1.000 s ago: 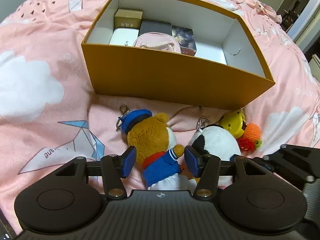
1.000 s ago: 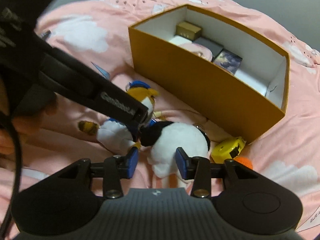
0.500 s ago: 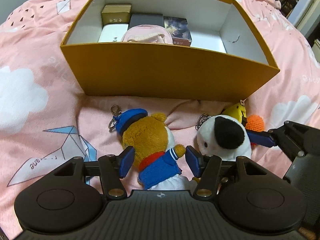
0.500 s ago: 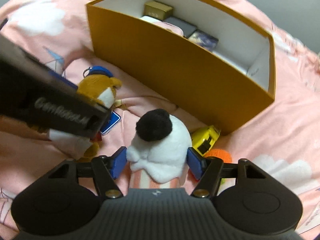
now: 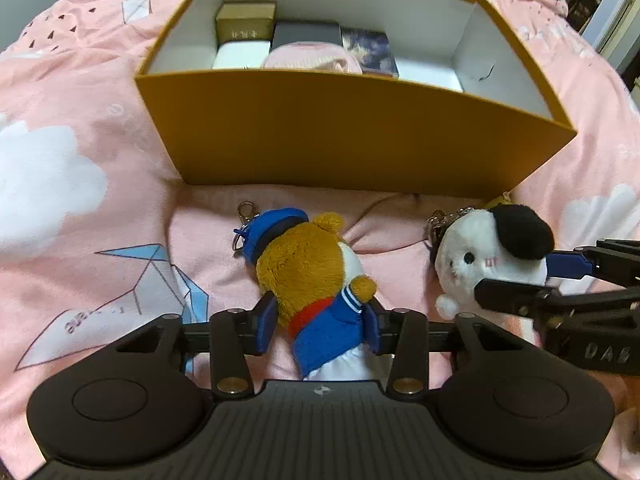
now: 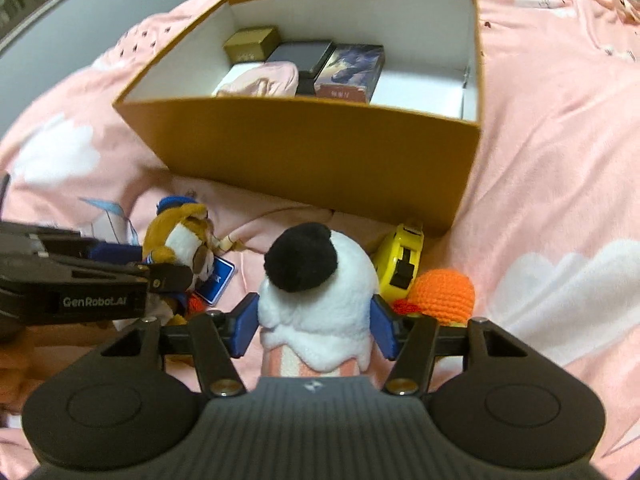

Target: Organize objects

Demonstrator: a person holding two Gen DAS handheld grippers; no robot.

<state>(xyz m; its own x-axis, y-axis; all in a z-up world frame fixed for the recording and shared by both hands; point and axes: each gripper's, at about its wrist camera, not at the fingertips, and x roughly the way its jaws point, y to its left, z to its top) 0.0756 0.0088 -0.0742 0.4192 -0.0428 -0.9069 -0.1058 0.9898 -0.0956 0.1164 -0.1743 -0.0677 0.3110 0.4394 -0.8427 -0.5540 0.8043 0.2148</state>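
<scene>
A brown bear plush [image 5: 308, 264] in a blue cap and blue jacket lies on the pink bedspread in front of the orange box [image 5: 352, 136]. My left gripper [image 5: 320, 326] is closing, and its blue pads press both sides of the bear's jacket. To its right, a white plush with a black ear [image 6: 316, 292] stands upright between the pads of my right gripper [image 6: 314, 330]. This gripper is closing too, and its pads touch the plush's sides. In the left wrist view, the right gripper [image 5: 520, 276] comes in from the right edge around the white plush [image 5: 480, 260].
The open box holds a gold carton [image 5: 244, 28], a dark case [image 5: 306, 32], a pink soft item [image 6: 264, 78] and a picture carton [image 6: 352, 70]; its right part shows bare white floor. A yellow tape measure [image 6: 400, 260] and an orange crochet ball [image 6: 442, 292] lie by the box's near right corner.
The left jaws have narrowed onto the bear. The right gripper rolled and shifted right; its jaws widened, then narrowed on the white plush, which now stands upright.
</scene>
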